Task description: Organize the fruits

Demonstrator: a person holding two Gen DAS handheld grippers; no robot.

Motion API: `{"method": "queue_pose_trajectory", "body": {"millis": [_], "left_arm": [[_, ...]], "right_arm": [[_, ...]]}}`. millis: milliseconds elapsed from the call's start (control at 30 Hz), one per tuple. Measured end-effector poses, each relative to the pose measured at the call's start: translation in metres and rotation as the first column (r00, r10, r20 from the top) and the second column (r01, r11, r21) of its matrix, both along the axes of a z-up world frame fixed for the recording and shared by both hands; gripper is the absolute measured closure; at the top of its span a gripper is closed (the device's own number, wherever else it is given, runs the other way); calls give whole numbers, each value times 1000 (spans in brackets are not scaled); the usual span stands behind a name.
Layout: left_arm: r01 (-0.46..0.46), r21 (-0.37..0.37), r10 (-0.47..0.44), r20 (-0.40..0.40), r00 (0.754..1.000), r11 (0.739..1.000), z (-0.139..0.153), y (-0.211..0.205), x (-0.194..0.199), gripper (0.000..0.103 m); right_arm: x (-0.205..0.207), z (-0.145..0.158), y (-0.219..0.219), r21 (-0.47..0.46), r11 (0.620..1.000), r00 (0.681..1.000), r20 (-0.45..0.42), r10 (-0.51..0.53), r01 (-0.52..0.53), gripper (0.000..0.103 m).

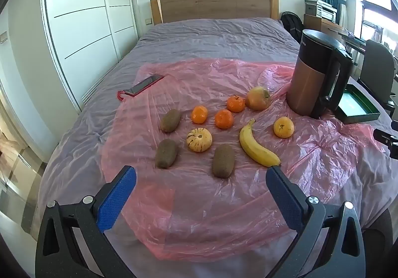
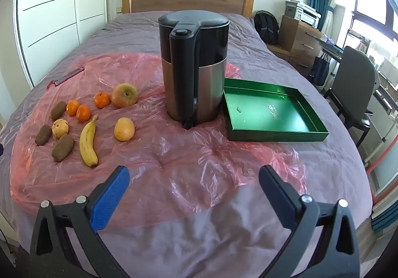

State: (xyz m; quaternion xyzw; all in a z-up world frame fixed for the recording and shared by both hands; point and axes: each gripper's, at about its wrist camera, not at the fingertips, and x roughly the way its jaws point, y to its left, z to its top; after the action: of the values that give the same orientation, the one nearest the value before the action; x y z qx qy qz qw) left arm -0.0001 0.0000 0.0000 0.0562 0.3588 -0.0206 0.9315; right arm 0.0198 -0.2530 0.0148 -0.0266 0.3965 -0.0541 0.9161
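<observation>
Left wrist: claw (image 1: 201, 178) wide (empty).

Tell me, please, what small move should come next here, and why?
Probably lower the open left gripper onto the nearest kiwi: it lies just ahead between the fingers, all fruit is still on the plastic, and the green tray holds none.

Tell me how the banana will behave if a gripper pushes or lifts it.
The banana is curved, so pushed it would likely pivot rather than roll. It lies on loose pink plastic sheet, which may slide along. Its skin probably bruises under hard jaws.
</observation>
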Motion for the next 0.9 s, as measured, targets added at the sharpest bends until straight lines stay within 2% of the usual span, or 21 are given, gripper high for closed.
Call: {"method": "queue_pose_trajectory", "body": {"millis": [200, 300, 467, 767, 900], "left_arm": [[6, 18, -6, -10, 1000, 1000, -7, -8, -1, 1], [13, -16, -14, -24, 1000, 1000, -9, -4, 0, 1], [15, -19, -16, -45, 999, 1000, -8, -1, 4, 1], [-10, 4, 10, -26, 1000, 1000, -8, -1, 5, 1], [1, 13, 0, -48, 999, 1000, -8, -1, 8, 1]], "right_arm": [[-1, 0, 0, -4, 1000, 1000, 6, -1, 1, 0], [0, 0, 0, -5, 1000, 1000, -7, -1, 1, 0], [-2, 0, 0, 11, 1000, 1000, -18, -1, 2, 0], [1, -3, -1, 25, 1000, 999, -33, 11, -10, 0], [1, -3, 1, 22, 999, 999, -34, 24, -23, 0]]}}
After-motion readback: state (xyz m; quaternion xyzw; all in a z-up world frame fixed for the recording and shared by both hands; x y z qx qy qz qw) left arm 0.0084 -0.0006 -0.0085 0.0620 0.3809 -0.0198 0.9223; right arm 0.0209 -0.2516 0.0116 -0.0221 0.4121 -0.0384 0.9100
